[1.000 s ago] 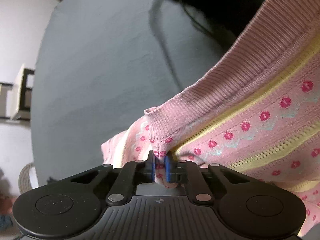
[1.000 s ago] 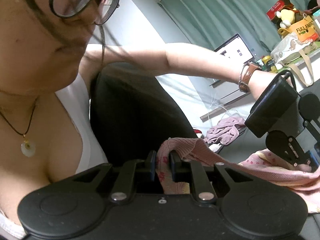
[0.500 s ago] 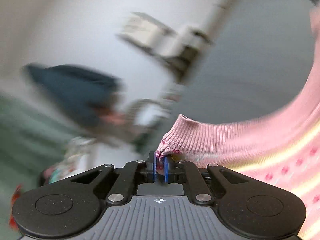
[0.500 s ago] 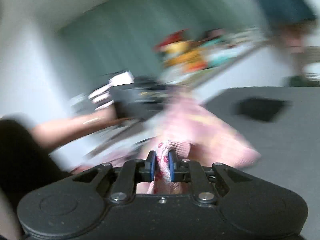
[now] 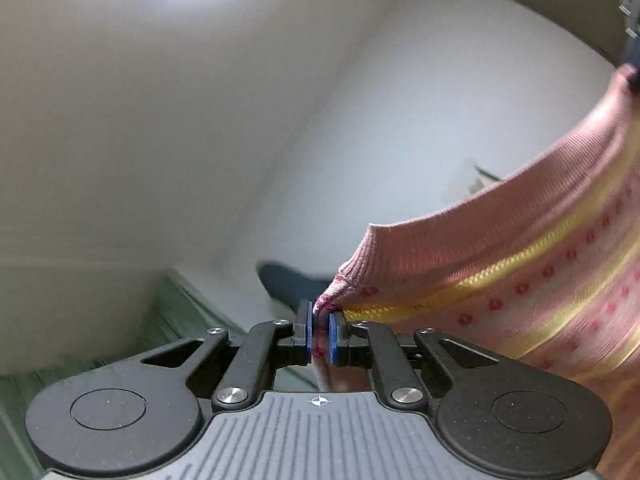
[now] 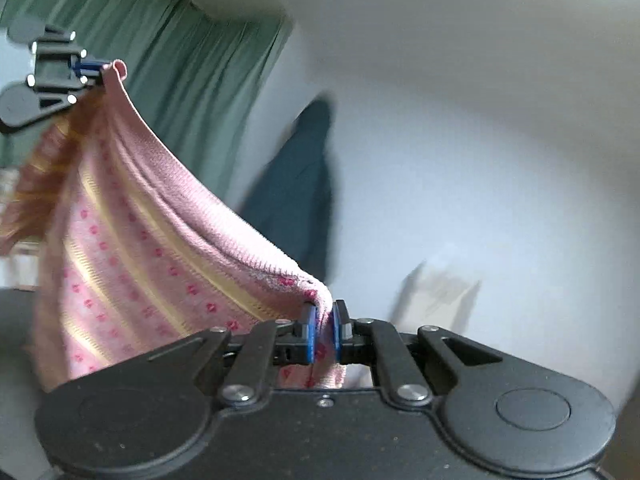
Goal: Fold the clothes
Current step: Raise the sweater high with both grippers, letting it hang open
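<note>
Sweater, pink knit with yellow stripes and rows of small red flowers, hangs in the air stretched between the two grippers, its ribbed hem forming the top edge. Left gripper is clenched on one corner of the hem, with a fold of knit pinched between its blue pads and a short tail of cloth poking back toward the camera; from there the sweater sweeps up and to the right edge of the left wrist view. Right gripper is likewise clamped on the other corner, cloth squeezed between its pads. In the right wrist view the hem rises in a sagging curve to the upper left, where the left gripper shows small, its jaws closed on the far corner. Below the hem the body of the sweater drops down, somewhat blurred. Both cameras point upward at a white wall and ceiling. A green curtain hangs behind the sweater, and a dark blue garment hangs on the wall, blurred.
</note>
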`<state>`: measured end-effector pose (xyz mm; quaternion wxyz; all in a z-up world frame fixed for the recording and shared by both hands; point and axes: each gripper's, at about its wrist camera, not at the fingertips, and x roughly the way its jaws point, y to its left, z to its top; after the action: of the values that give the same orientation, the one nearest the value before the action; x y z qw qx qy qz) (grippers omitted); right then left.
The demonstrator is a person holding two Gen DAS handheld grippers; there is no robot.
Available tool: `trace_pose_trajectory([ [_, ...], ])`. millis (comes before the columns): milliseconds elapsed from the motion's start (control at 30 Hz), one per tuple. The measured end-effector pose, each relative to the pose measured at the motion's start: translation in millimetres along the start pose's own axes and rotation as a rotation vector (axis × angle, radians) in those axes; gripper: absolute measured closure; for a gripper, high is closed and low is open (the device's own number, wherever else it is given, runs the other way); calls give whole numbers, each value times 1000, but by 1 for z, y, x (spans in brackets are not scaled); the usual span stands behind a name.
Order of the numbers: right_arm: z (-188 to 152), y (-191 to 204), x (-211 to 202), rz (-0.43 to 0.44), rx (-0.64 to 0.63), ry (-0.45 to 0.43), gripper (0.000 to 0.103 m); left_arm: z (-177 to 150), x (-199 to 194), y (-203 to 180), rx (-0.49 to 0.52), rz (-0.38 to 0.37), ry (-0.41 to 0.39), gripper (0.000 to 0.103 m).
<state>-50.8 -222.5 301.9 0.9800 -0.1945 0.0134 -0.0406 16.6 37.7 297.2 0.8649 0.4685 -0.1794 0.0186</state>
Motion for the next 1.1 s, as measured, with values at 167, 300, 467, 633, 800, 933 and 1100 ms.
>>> trace_pose_trajectory([
  [167,35,-17,-34,-121,-103,-61,94,29,-8,35,35,1,-32,95],
  [300,52,-28,-61,-178,-154,-78,94,27,-23,21,124,-83,-36,95],
  [467,60,-42,-80,-217,-186,-93,94,35,-39,11,93,-100,-82,95],
  [633,36,-34,-30,-249,-227,2,95,26,-18,-17,170,-206,-48,95],
  [800,7,-36,36,-254,-238,87,95,11,40,-57,174,-286,12,95],
  [933,-27,-37,131,-241,-297,264,95,1,103,-103,224,-345,71,95],
  [1100,-26,-45,208,-464,-377,268,95,17,187,-136,209,-288,102,95],
])
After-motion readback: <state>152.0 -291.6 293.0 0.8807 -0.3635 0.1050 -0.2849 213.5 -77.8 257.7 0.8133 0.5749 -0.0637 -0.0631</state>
